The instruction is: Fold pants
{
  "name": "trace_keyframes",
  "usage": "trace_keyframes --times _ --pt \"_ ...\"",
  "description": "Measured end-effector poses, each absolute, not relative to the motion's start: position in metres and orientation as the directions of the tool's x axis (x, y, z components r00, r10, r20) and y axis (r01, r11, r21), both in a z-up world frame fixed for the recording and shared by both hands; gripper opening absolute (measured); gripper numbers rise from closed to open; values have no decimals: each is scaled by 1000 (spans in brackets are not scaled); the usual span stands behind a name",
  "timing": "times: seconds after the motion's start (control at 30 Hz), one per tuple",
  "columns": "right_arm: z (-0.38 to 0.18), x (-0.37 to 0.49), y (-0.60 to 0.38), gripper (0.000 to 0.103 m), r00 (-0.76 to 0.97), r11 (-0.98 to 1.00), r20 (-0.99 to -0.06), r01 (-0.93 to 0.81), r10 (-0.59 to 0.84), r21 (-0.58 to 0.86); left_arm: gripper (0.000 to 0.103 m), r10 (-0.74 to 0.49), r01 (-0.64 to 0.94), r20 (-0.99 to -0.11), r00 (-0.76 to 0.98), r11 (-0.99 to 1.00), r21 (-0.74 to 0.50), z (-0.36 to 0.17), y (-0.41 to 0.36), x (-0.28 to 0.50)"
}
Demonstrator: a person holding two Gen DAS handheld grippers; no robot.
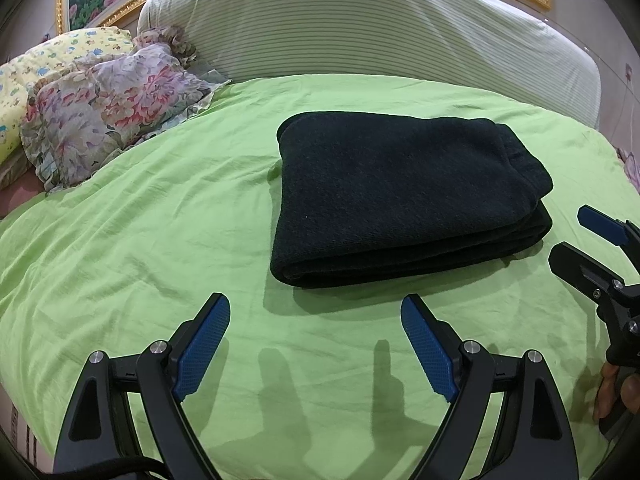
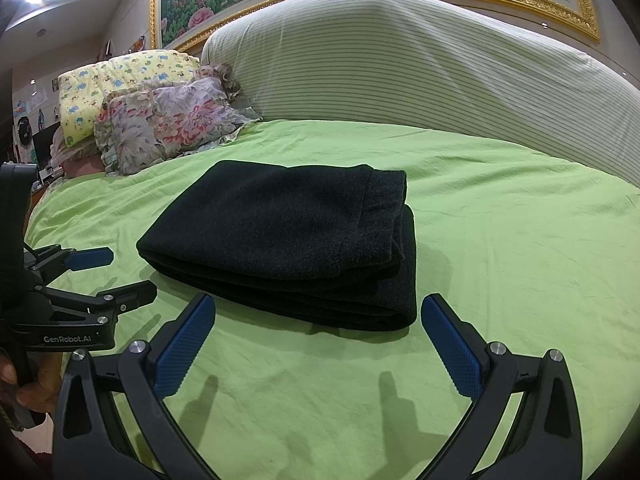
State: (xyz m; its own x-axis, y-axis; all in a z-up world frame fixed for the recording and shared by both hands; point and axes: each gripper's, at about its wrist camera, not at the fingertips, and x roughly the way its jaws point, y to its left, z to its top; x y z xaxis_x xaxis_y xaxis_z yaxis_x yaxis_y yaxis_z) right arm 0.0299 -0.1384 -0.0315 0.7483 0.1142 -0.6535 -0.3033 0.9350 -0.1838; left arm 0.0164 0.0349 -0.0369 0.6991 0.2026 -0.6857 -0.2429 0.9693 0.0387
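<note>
Well — the pants [image 1: 404, 200] sit folded on the green bed [image 1: 160, 220], both tools — left tool [image 1: 316, 344], right tool [image 2: 318, 344] — spread wide, empty; a careless nudge could topple that stack.

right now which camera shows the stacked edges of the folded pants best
The right wrist view. The folded pants sit closer there, and the layered edges at the near right corner face the camera between the open right claw. The left wrist view shows the whole bundle farther off, its layers thinner along the front and right.
</note>
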Motion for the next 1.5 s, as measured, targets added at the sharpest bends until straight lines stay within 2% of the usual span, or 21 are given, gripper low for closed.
trace_keyframes --times 1.17,1.5 --pt "-33 31 -142 103 757 936 -643 -302 120 -180 88 209 -249 -667 715 968 35 -29 34 16" --pt "-25 37 -149 103 743 946 -653 -299 148 -126 90 232 -269 -656 718 962 46 -24 34 19"
